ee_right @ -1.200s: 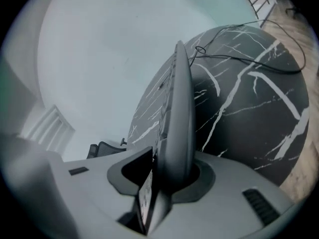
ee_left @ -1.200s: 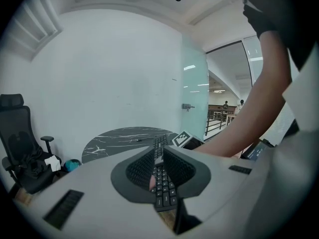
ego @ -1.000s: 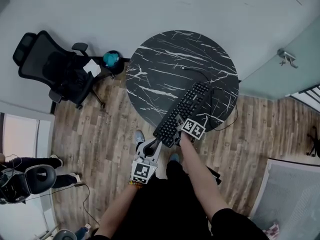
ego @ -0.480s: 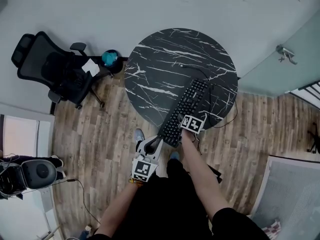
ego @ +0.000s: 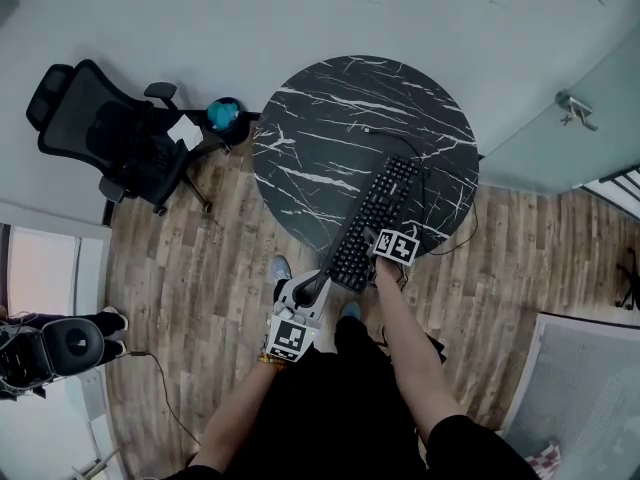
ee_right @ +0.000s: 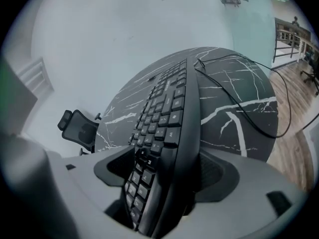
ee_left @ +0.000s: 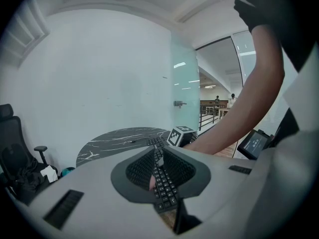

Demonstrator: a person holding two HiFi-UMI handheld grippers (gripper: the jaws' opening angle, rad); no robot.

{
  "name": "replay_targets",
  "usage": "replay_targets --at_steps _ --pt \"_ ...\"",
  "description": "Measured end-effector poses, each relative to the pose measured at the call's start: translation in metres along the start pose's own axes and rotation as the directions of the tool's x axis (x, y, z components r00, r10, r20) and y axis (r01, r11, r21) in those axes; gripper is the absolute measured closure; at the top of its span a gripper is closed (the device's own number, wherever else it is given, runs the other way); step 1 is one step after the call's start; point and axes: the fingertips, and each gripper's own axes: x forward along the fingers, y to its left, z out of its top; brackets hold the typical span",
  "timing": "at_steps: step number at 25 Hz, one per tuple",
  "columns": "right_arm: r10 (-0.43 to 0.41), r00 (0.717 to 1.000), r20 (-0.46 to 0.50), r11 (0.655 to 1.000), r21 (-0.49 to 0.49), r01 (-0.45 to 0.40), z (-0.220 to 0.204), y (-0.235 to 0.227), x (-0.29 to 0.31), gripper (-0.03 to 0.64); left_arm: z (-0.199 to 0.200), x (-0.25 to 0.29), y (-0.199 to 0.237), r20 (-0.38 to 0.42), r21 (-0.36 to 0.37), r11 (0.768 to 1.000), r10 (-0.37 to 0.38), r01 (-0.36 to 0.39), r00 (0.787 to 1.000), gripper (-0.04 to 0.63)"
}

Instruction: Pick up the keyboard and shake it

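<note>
A black keyboard (ego: pixel 375 218) lies slantwise on the round black marble table (ego: pixel 330 128), its near end sticking out past the table's front edge. My left gripper (ego: pixel 322 280) is shut on that near end; in the left gripper view the keys (ee_left: pixel 162 180) sit pinched between the ribbed pads. My right gripper (ego: pixel 367 240) straddles the keyboard's right long edge. Its jaws are opening, and in the right gripper view the keyboard (ee_right: pixel 167 118) stands on edge between them with gaps to both pads. The keyboard's cable (ego: pixel 400 146) runs off over the tabletop.
A black office chair (ego: pixel 100 138) and a teal ball-like object (ego: pixel 223 116) stand on the wood floor to the table's left. A glass door with a handle (ego: pixel 575 113) is at the right. The cable (ee_right: pixel 259 118) hangs over the table's right rim.
The keyboard's near end and my right gripper have shifted slightly to the right. The left gripper keeps its hold at the near end.
</note>
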Motion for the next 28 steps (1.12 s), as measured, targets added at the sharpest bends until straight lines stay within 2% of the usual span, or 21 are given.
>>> replay_targets --at_steps 3,6,8,10,13,15,17,19,21,24,28 --pt "-0.011 1.0 -0.021 0.999 -0.032 0.011 -0.004 -0.009 -0.002 0.291 0.0 0.0 -0.004 0.0 -0.001 1.0 -0.011 0.011 1.0 0.537" --pt "-0.061 0.998 -0.033 0.993 -0.102 0.057 -0.001 -0.014 -0.006 0.281 -0.004 0.001 -0.006 -0.007 -0.01 1.0 -0.015 0.015 1.0 0.537" --pt "-0.131 0.991 -0.027 0.973 -0.194 0.124 0.003 -0.021 -0.011 0.279 -0.004 0.002 -0.006 -0.01 -0.011 1.0 -0.018 0.018 1.0 0.538" --pt "-0.183 0.983 0.001 0.938 -0.298 0.175 0.008 -0.025 -0.017 0.281 -0.004 0.003 -0.005 -0.009 -0.011 1.0 -0.016 0.016 1.0 0.537" --pt "-0.157 0.986 0.063 0.912 -0.374 0.169 0.015 -0.017 -0.026 0.281 -0.003 0.006 -0.001 -0.005 -0.01 1.0 -0.01 0.01 1.0 0.537" --pt "-0.107 0.985 0.134 0.899 -0.409 0.153 0.02 -0.007 -0.035 0.281 -0.001 0.009 0.001 0.001 -0.012 1.0 -0.006 0.006 1.0 0.537" --pt "-0.038 0.973 0.226 0.889 -0.437 0.136 0.03 0.01 -0.049 0.282 0.004 0.014 0.005 0.014 -0.021 1.0 0.004 -0.004 1.0 0.537" --pt "0.046 0.938 0.345 0.875 -0.466 0.129 0.047 0.035 -0.075 0.282 0.011 0.018 0.013 0.03 -0.033 0.999 0.023 -0.022 0.999 0.537" --pt "0.148 0.889 0.434 0.862 -0.497 0.099 0.062 0.064 -0.104 0.284 0.023 0.023 0.022 0.055 -0.043 0.998 0.046 -0.044 0.997 0.537" --pt "0.28 0.816 0.506 0.841 -0.539 0.046 0.082 0.104 -0.148 0.285 0.049 0.03 0.035 0.108 -0.036 0.997 0.078 -0.074 0.991 0.537" --pt "0.385 0.699 0.603 0.804 -0.591 0.067 0.096 0.144 -0.211 0.287 0.085 0.032 0.043 0.184 -0.014 0.993 0.118 -0.117 0.976 0.537"
